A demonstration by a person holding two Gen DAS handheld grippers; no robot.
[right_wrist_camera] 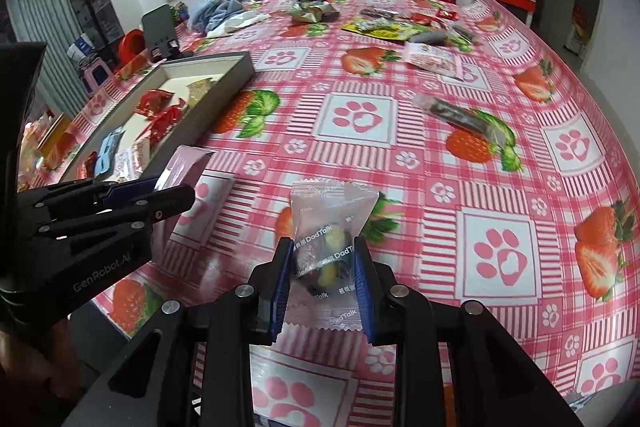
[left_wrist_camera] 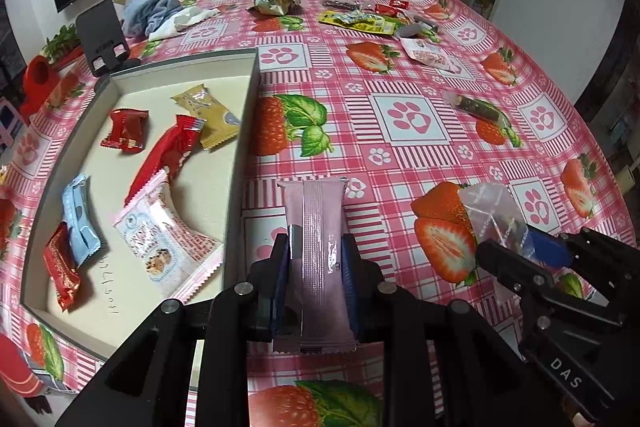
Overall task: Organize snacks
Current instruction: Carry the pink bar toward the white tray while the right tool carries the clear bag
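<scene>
Both grippers are loaded for delivery. The left gripper (left_wrist_camera: pixel 316 259) clamps a pink bar (left_wrist_camera: pixel 316 227); the right gripper (right_wrist_camera: pixel 322 279) pinches a clear packet (right_wrist_camera: pixel 328 227). The tray (left_wrist_camera: pixel 250 131) lies at ten o'clock, so the next move likely calls for carrying both over its rim.

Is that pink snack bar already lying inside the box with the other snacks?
No, the pink snack bar is clamped between the jaws of the left gripper above the tablecloth, just outside the box.
</scene>
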